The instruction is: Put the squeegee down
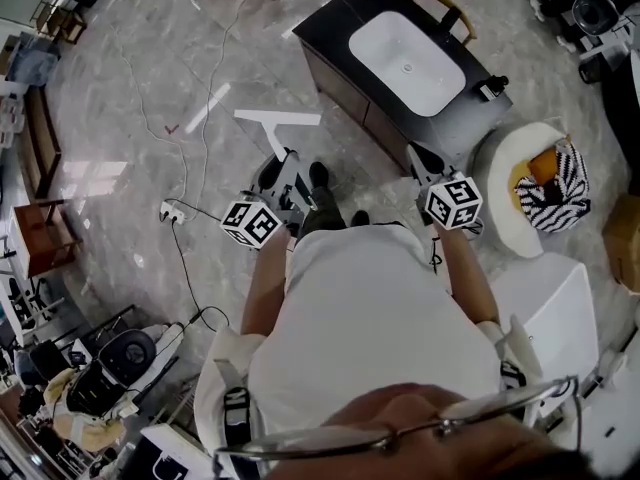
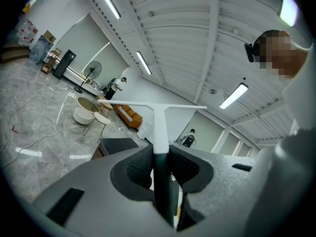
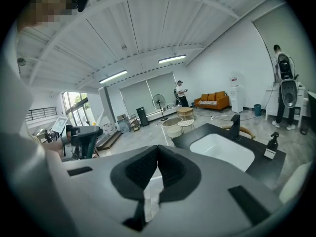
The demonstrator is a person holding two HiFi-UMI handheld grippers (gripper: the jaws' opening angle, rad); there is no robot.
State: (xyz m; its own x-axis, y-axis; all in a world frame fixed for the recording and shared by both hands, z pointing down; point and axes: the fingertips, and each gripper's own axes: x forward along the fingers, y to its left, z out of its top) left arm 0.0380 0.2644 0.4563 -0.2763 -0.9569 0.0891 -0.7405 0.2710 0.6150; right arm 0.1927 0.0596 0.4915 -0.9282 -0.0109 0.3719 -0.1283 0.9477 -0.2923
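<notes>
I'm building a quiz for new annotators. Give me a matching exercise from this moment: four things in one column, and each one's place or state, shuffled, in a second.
Things:
1. squeegee
2. sink
3. right hand-held gripper
4. striped cushion

Place or state:
A. shut, nothing between its jaws
B. on the round white seat
C. set in the black counter
D. clamped in the left hand-held gripper

Pairs: 1-D, 2-C, 3-A, 4-B

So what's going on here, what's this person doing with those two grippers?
A person stands by a dark sink counter, a gripper in each hand. The left gripper is clamped on the handle of a white squeegee, held in the air, not yet put down. The right gripper is shut and empty.
</notes>
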